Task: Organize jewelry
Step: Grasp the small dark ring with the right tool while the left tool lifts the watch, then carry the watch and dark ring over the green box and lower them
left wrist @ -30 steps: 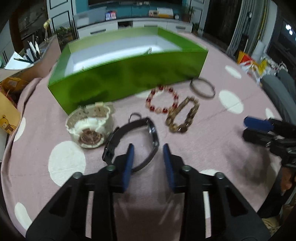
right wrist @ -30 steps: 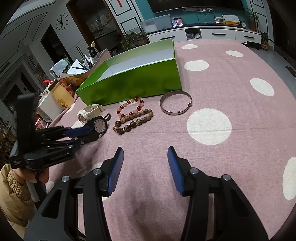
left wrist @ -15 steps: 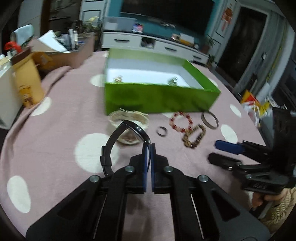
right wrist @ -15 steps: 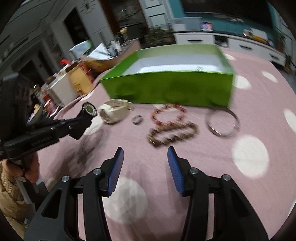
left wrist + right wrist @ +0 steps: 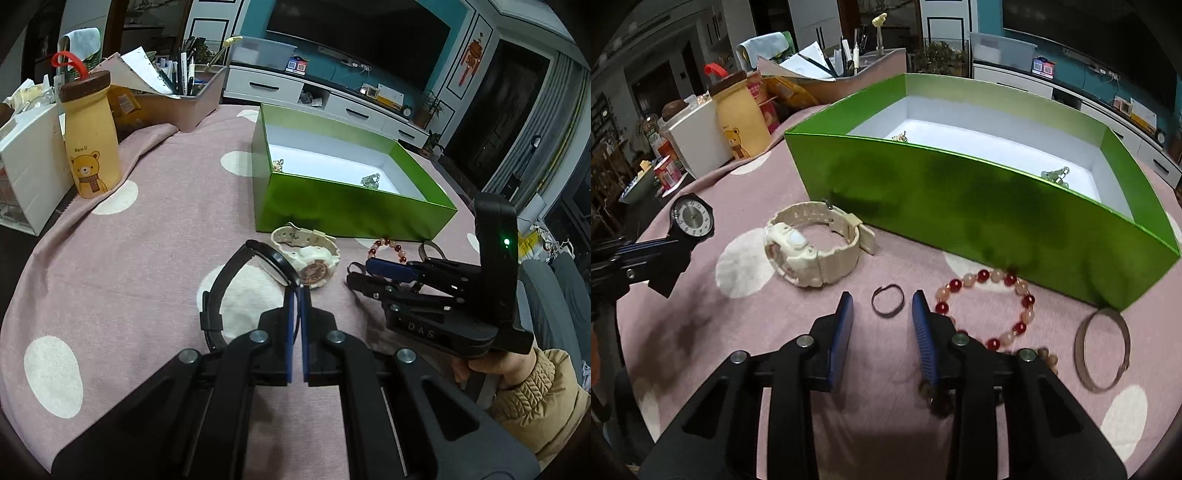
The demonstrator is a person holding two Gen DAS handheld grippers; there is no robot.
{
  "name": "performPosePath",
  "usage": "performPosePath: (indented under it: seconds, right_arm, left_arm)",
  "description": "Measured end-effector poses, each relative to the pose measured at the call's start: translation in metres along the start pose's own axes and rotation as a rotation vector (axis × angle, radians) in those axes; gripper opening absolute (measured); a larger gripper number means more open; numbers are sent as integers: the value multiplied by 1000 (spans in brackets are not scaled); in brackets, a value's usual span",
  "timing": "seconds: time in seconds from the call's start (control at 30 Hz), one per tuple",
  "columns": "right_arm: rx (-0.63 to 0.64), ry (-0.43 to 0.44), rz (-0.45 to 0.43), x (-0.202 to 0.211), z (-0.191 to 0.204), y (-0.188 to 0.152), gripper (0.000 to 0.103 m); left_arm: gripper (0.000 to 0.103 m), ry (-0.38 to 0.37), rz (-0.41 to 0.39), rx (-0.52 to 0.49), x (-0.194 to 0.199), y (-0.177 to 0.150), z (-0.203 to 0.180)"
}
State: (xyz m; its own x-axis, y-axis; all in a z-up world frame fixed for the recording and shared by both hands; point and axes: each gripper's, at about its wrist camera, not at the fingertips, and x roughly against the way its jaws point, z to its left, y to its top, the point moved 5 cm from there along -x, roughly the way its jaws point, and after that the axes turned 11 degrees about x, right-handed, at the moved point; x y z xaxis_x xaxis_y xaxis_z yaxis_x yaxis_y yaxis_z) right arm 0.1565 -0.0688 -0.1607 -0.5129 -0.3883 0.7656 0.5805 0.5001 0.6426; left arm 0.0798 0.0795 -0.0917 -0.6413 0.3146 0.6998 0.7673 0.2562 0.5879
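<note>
My left gripper [image 5: 295,291] is shut on the strap of a black watch [image 5: 258,258] and holds it above the pink dotted tablecloth [image 5: 147,258]; its dial shows in the right wrist view [image 5: 692,218]. My right gripper [image 5: 882,306] is open, low over the cloth, with a small dark ring [image 5: 887,300] between its fingers. A cream watch [image 5: 812,251], a red and pink bead bracelet [image 5: 990,306], a brown bead bracelet [image 5: 1049,360] and a metal bangle [image 5: 1102,349] lie in front of the green box [image 5: 960,210]. The box holds small jewelry pieces [image 5: 370,181].
A yellow bear bottle [image 5: 90,136], a white drawer unit [image 5: 26,177] and a tray of pens and papers [image 5: 177,99] stand at the table's far left. A TV cabinet [image 5: 332,99] is behind the table.
My left gripper closed on the black watch and lifted it off the cloth. My right gripper moved forward and down until the small ring sat between its fingers.
</note>
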Motion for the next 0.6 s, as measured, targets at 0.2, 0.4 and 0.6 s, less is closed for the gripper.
performPosePath:
  seconds: [0.2, 0.4, 0.6]
  right_arm:
    - [68, -60, 6, -3, 3, 2, 19]
    - [33, -41, -29, 14, 0, -1, 19]
    - [-49, -53, -141, 71, -24, 1, 19]
  left_arm:
    - [3, -5, 19, 11, -8, -1, 2]
    - [3, -6, 7, 1, -6, -1, -1]
    - [3, -8, -19, -17, 3, 5, -8]
